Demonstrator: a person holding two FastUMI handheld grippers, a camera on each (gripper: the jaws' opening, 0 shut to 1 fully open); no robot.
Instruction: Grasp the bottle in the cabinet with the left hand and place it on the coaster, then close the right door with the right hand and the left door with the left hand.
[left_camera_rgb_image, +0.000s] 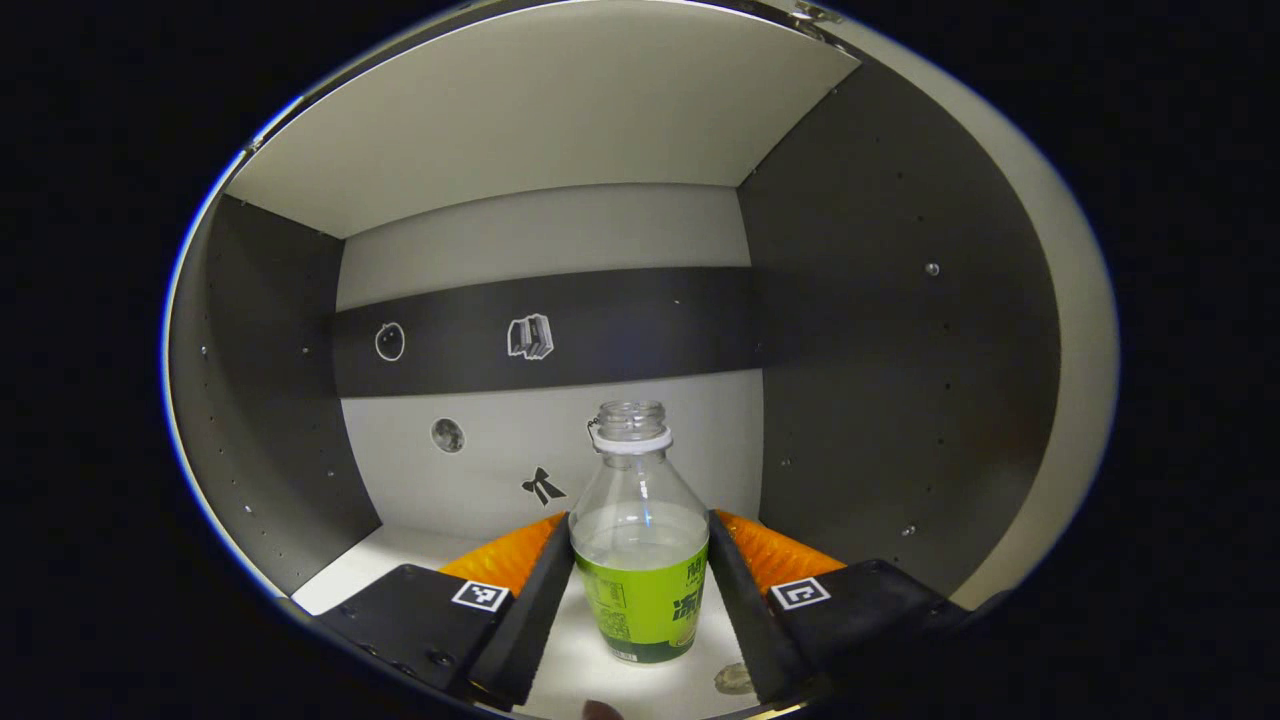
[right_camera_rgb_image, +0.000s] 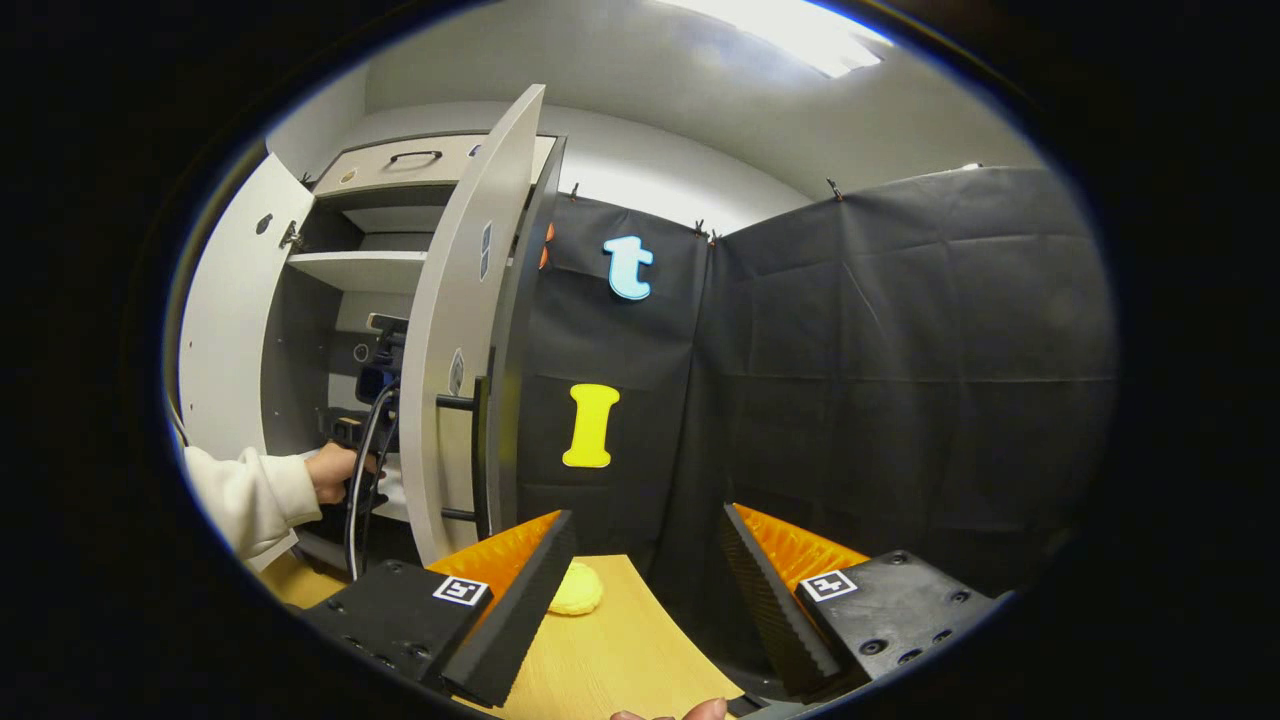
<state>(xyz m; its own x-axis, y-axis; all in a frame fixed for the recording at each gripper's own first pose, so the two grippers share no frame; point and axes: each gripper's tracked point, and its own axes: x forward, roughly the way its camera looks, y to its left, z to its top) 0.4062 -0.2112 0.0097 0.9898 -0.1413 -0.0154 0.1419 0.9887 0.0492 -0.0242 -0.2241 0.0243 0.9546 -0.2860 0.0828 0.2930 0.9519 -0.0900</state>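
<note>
green label with small print wraps the lower part of the bottle, but the writing is too small and curved to read. the bottle is clear plastic, without cap, with a white ring at its neck, and it holds some clear liquid up to about the top of the label. it stands upright on the pale floor of the cabinet compartment, between the two fingers of the left gripper; both black pads lie against its sides, so the jaws are closed around it. on the back wall there is a dark band with small white stickers. in the right gripper view, the right gripper hangs over the wooden table with its jaws apart and nothing between them. a yellow coaster lies on the table, just beside its left finger. the right door and the left door both stand open, and a hand in a cream sleeve reaches into the cabinet.
</note>
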